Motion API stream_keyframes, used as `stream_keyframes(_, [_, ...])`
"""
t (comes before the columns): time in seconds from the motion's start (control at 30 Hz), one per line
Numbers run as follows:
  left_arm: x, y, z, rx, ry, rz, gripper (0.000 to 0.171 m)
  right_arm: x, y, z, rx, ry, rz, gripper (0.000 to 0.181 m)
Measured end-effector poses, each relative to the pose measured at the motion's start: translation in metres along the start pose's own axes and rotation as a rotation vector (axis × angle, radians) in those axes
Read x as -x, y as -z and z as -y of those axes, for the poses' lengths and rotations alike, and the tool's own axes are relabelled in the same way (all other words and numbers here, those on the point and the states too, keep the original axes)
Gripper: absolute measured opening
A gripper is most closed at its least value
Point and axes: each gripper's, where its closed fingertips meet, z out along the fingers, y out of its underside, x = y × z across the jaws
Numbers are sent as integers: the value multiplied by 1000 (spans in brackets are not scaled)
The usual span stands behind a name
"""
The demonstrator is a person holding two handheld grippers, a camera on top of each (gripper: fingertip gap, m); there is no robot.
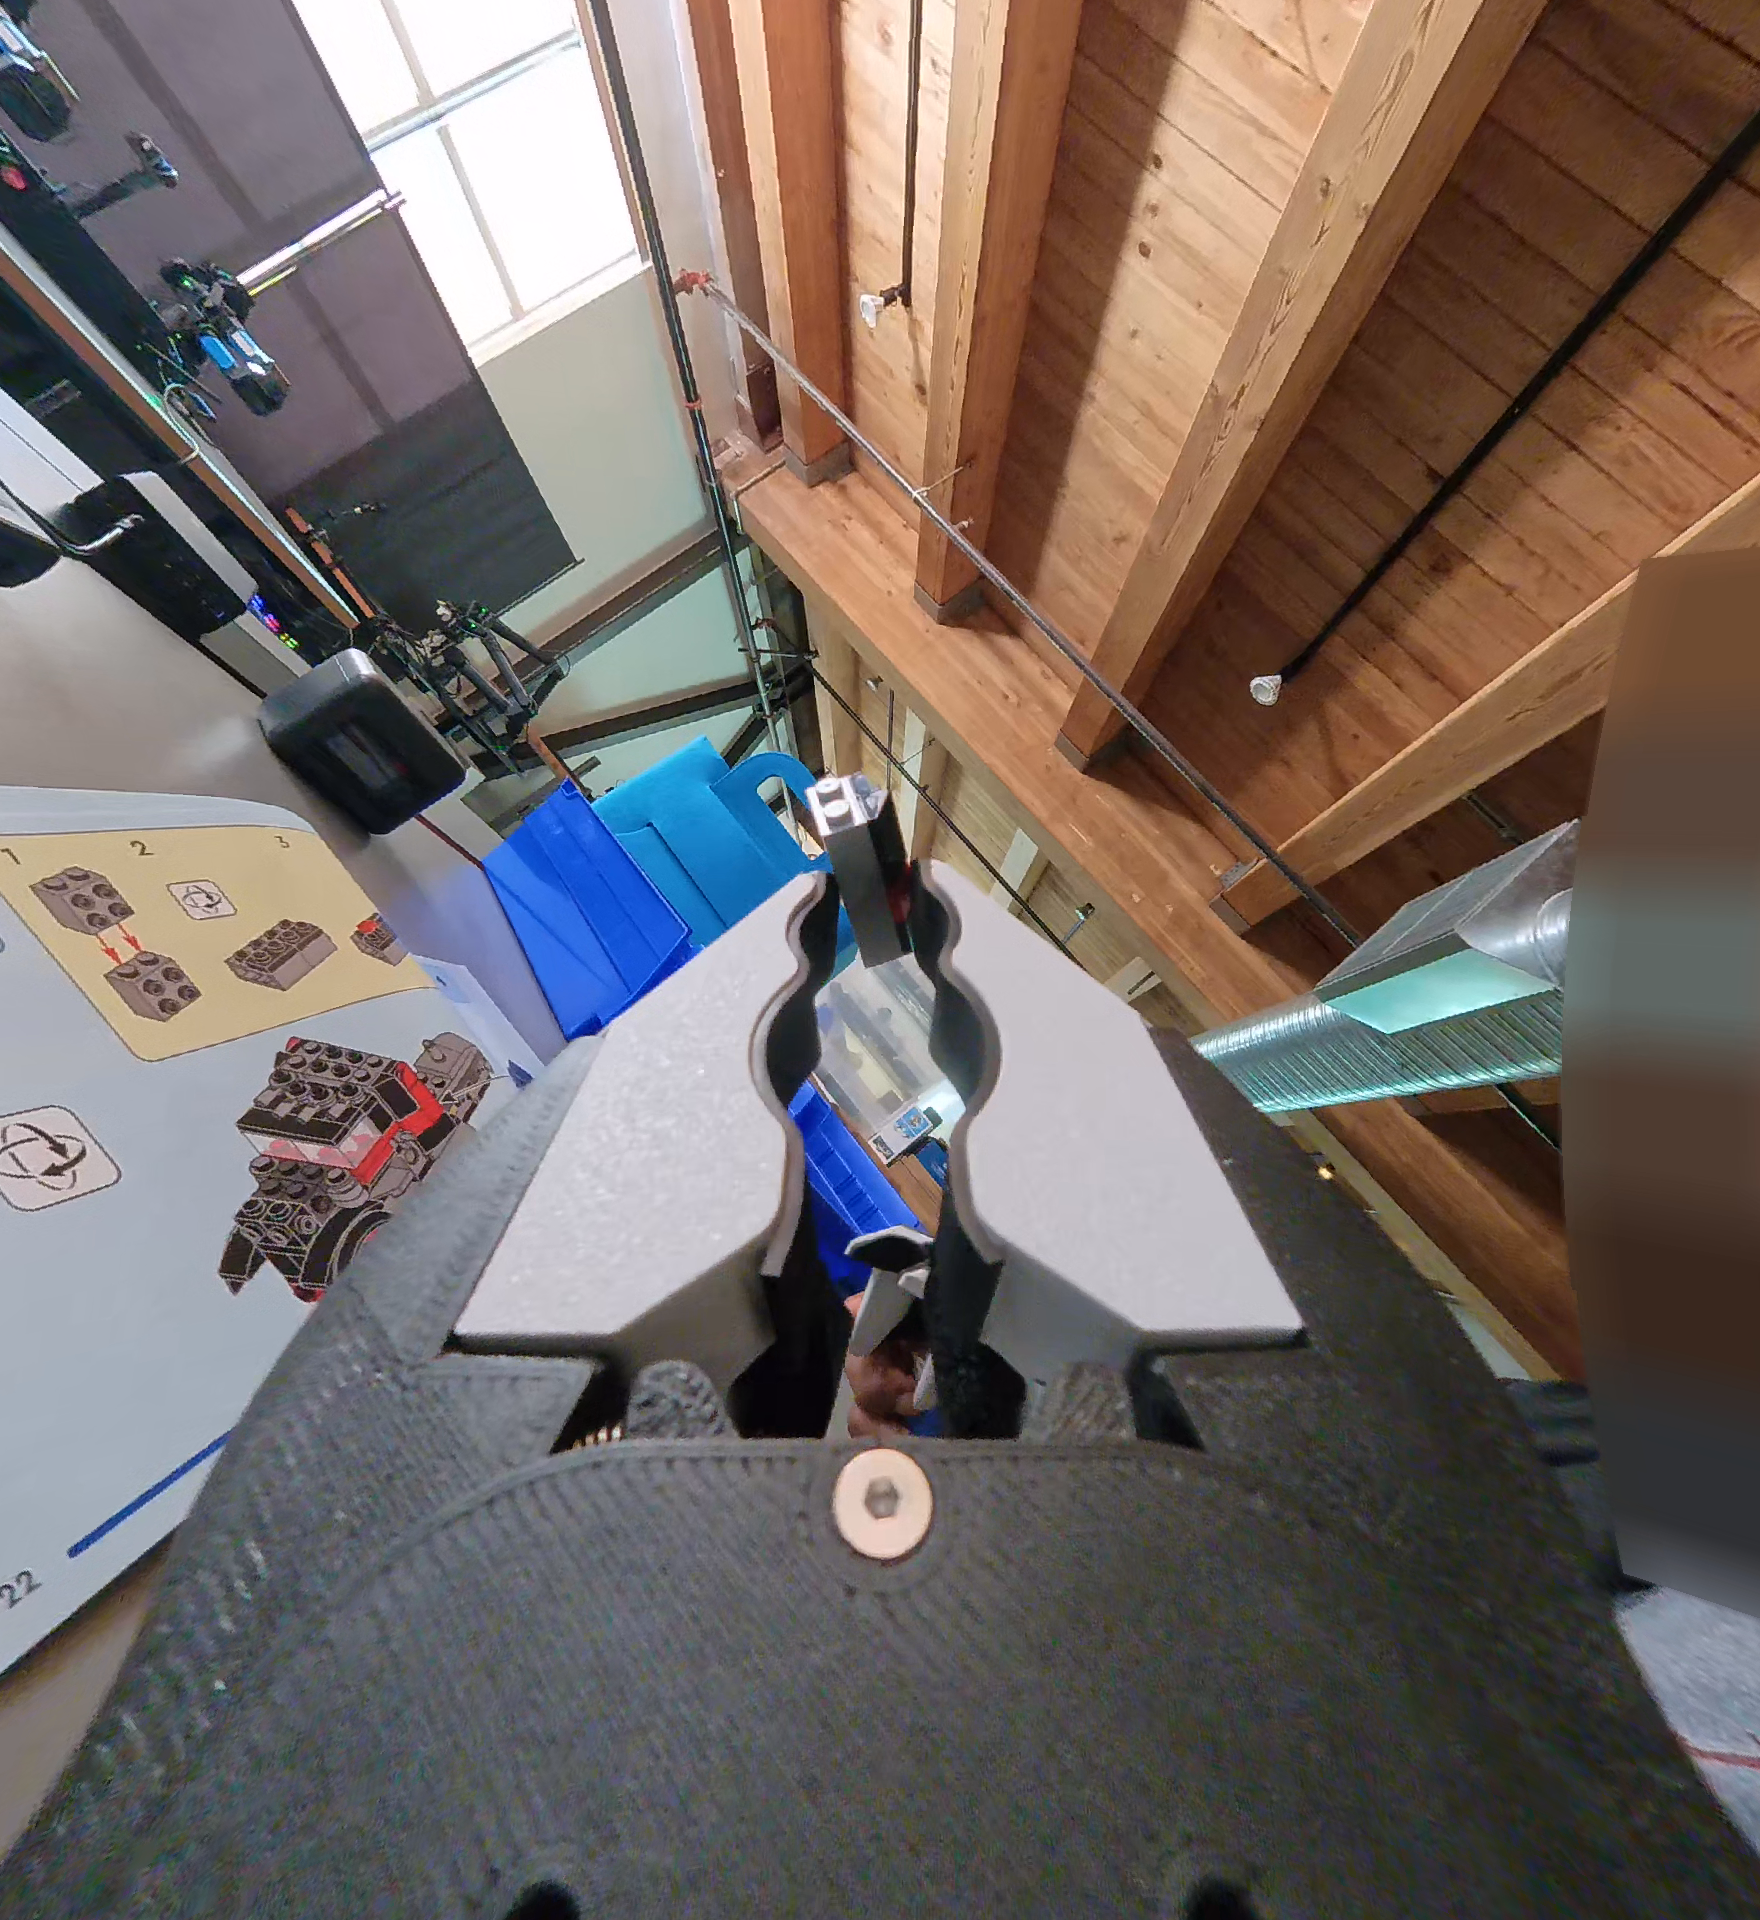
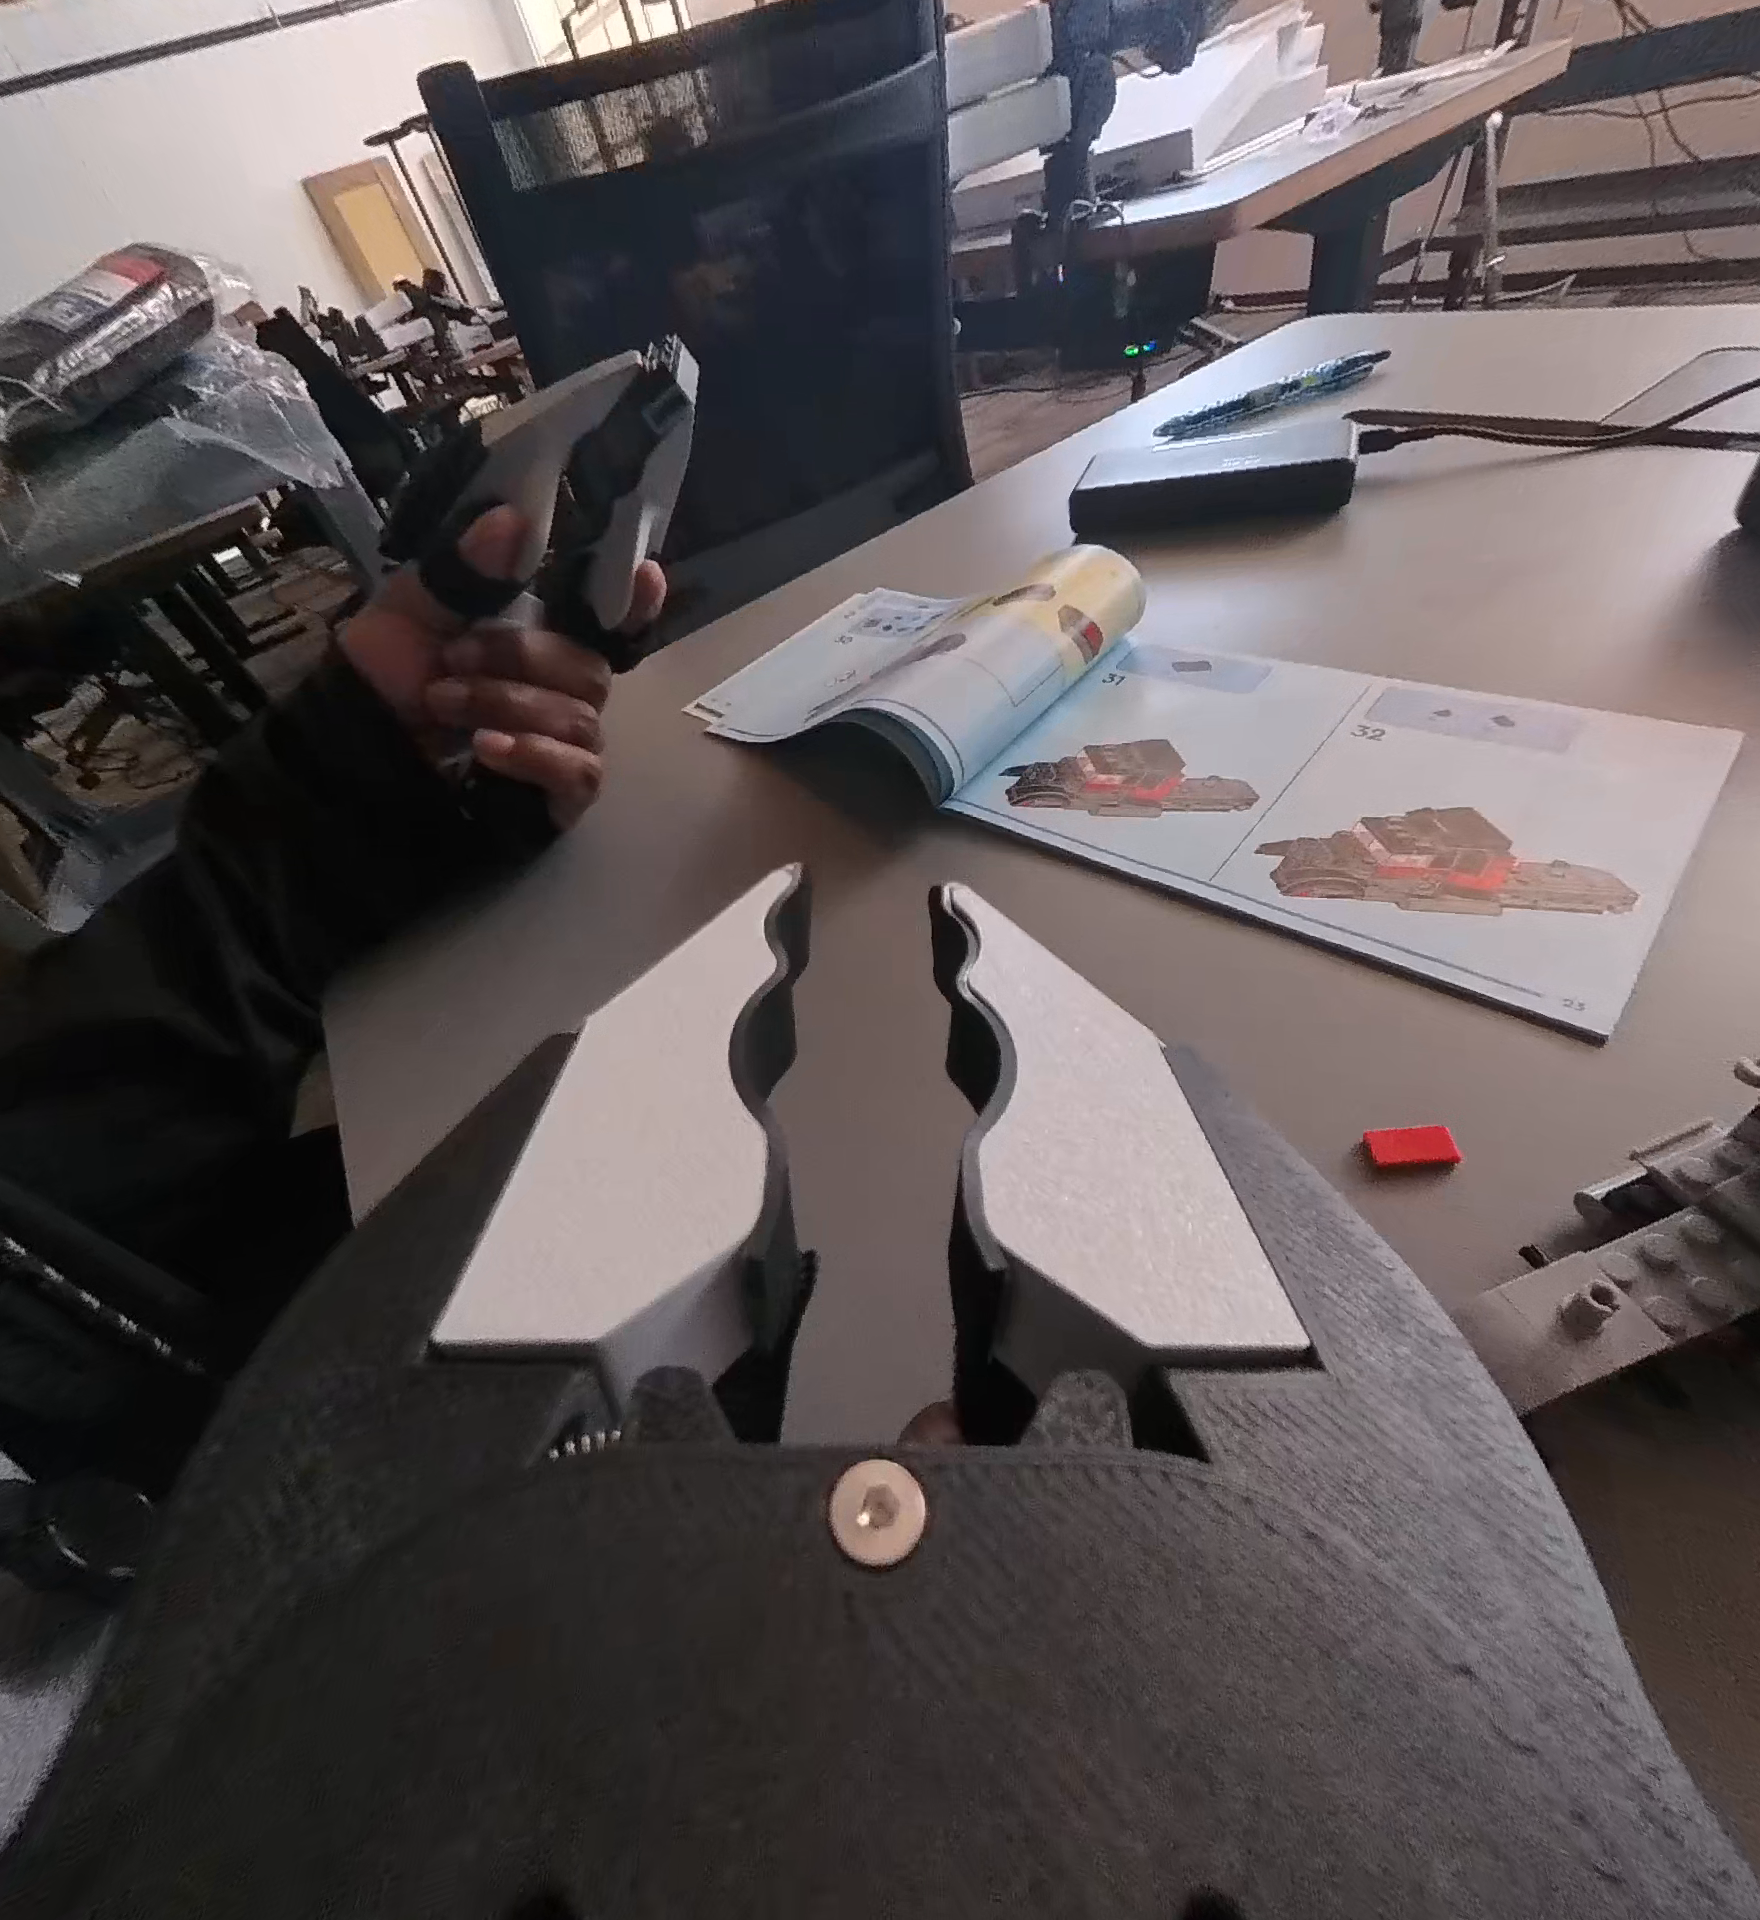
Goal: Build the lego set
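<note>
Left gripper (image 1: pixel 871 894) raised off the surface (image 2: pixel 1271 582) and tipped up toward the wooden ceiling, fingers clamped on a small lego piece (image 1: pixel 863 868) at the very tips: dark gray/black brick with a light gray studded plate on top and a bit of red on one side, sticking up out past the fingertips. Right wrist view shows that same left gripper (image 2: pixel 637 416) farther off, held in a hand (image 2: pixel 502 686) with a dark sleeve at the surface's near-left edge, a dark piece at its tip. Right gripper (image 2: pixel 871 904) low over the gray surface, fingers apart, nothing between them, only bare surface in the gap. Open instruction booklet (image 2: pixel 1271 821) lies flat on the surface ahead-right of the right gripper, left pages curled up; also seen at left in the left wrist view (image 1: pixel 128 1143). Small flat red tile (image 2: pixel 1409 1147) lies loose on the surface, right of the right gripper, near the booklet's near edge but apart from it. Partly built gray lego model (image 2: pixel 1665 1278), studs showing, sits at the right frame edge, just right of the red tile, cut off by the frame. Black box-shaped device (image 2: pixel 1214 483) and a pen (image 2: pixel 1271 393) lie farther back on the surface.
</note>
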Motion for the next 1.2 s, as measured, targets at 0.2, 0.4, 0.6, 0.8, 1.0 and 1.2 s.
stream_keyframes(0.2, [0,1,1,-7,13,-8,14,0,-3,-3,25,18,-17,23])
stream_keyframes(0.4, [-1,1,1,-5,16,-13,14,-2,-3,-4,28,6,-21,22])
stream_keyframes(0.6, [0,2,2,-11,18,-13,14,-2,-4,-5,35,-4,-14,22])
stream_keyframes(0.8, [1,2,2,-12,19,-7,14,-4,-3,-3,22,-34,-4,22])
stream_keyframes(1.0, [1,2,3,-15,25,-8,14,-6,-2,-2,17,-56,4,21])
stream_keyframes(1.2, [1,2,3,-14,27,-9,14,-6,-3,-3,23,-56,4,21])
